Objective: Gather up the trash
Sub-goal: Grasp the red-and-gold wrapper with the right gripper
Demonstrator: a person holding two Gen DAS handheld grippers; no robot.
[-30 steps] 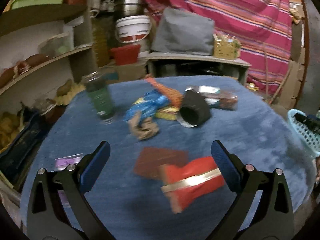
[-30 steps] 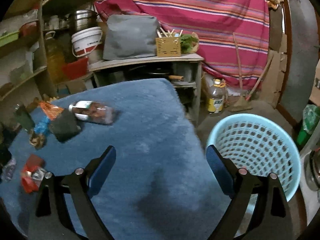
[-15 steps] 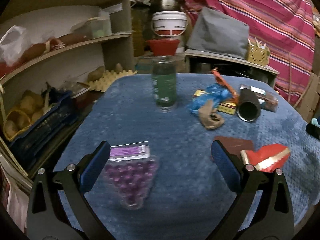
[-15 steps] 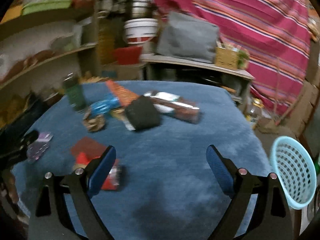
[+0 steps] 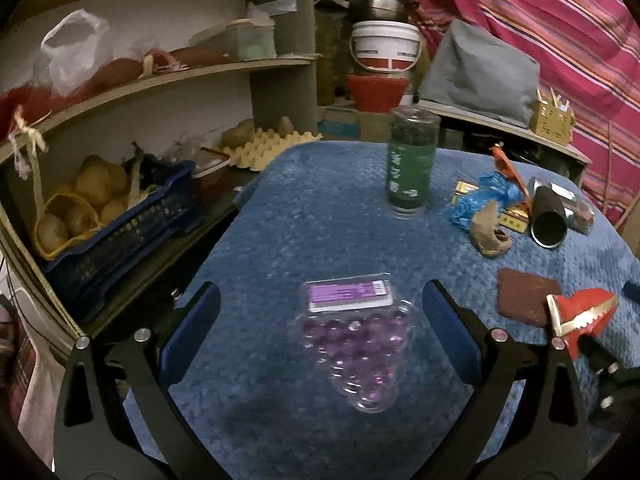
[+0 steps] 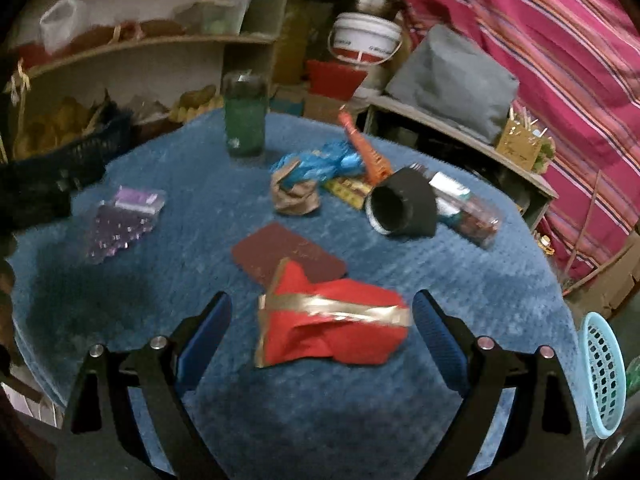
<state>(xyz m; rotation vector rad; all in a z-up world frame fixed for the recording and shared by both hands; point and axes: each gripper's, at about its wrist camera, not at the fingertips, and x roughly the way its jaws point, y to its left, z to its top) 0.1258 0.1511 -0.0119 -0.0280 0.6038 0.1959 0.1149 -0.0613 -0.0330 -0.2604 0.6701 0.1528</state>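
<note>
The left gripper (image 5: 320, 320) is held wide open astride the purple bead pack (image 5: 354, 344), nothing gripped. The right gripper (image 6: 322, 322) is likewise spread around the red wrapper (image 6: 332, 328), apparently untouched, presumably positioned for simultaneous pickup. The basket (image 6: 604, 376) stands beyond the table edge.

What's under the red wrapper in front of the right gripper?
The red wrapper overlaps a corner of the flat maroon card on the blue tablecloth. Anything beneath its crumpled middle is hidden.
</note>
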